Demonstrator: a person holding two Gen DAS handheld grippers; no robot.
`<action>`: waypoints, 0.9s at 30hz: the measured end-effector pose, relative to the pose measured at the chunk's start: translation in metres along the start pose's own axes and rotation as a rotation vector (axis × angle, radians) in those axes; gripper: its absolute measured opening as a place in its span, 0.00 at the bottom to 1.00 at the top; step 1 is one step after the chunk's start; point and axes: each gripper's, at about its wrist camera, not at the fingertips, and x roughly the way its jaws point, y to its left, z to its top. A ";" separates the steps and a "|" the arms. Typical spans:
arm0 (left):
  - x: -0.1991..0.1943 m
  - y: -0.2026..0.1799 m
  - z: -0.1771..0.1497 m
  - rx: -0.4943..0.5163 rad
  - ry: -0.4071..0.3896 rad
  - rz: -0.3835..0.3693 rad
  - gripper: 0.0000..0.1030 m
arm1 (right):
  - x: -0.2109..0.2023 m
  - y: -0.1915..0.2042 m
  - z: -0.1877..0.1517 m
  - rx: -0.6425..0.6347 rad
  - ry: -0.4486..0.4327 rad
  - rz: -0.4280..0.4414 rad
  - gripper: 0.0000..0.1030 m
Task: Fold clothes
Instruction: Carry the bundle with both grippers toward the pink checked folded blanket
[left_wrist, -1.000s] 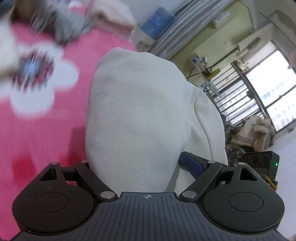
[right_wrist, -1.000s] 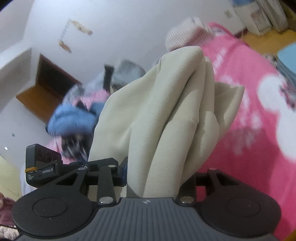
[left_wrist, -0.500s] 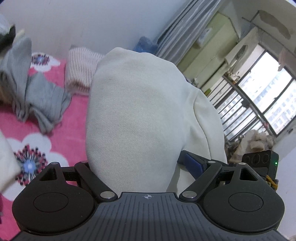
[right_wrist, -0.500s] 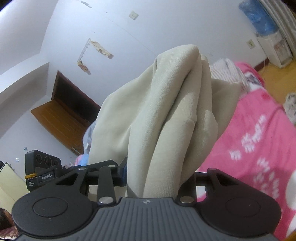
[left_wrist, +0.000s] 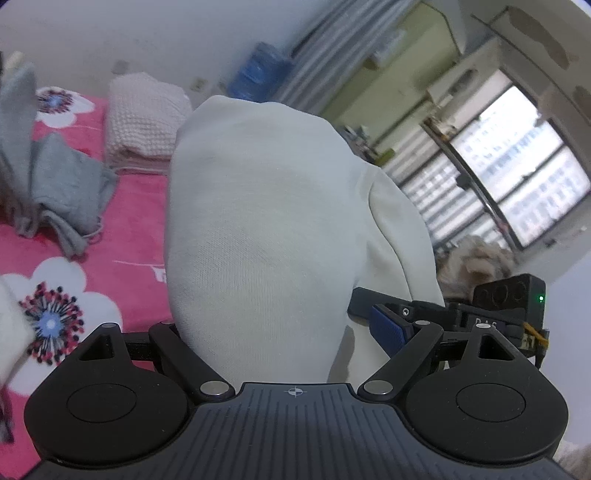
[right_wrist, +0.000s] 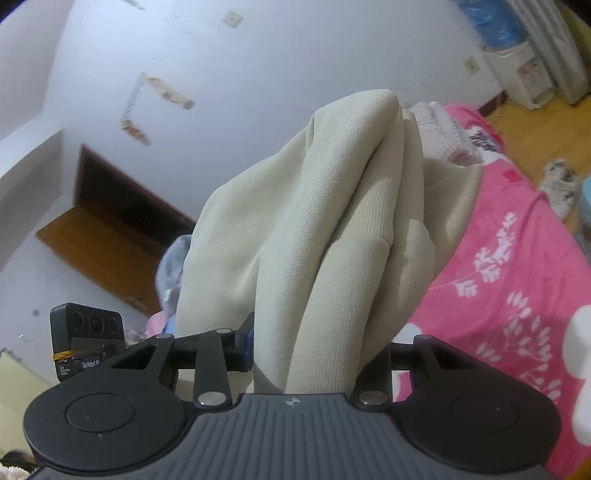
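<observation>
Both claws have swung upward since a second ago, the bed sliding lower in view. Left claw (left_wrist: 266, 332) and right claw (right_wrist: 314, 354) each stay clenched on the cream sweatshirt (left_wrist: 266, 221), lifted above the pink floral bedspread (left_wrist: 129, 240).

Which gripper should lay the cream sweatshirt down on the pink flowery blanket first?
Probably the left gripper. It grips the cream sweatshirt with the pink flowery blanket visible close beside it. The right gripper, also clamping cloth, points mostly at the wall.
</observation>
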 end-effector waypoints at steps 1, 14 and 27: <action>0.003 0.007 0.007 -0.003 0.012 -0.019 0.84 | 0.005 0.002 0.003 0.017 -0.002 -0.021 0.41; 0.064 0.102 0.098 -0.075 0.113 -0.081 0.84 | 0.118 -0.013 0.078 0.138 0.055 -0.180 0.41; 0.181 0.180 0.226 -0.136 -0.021 0.043 0.82 | 0.253 -0.132 0.239 0.013 0.092 -0.066 0.41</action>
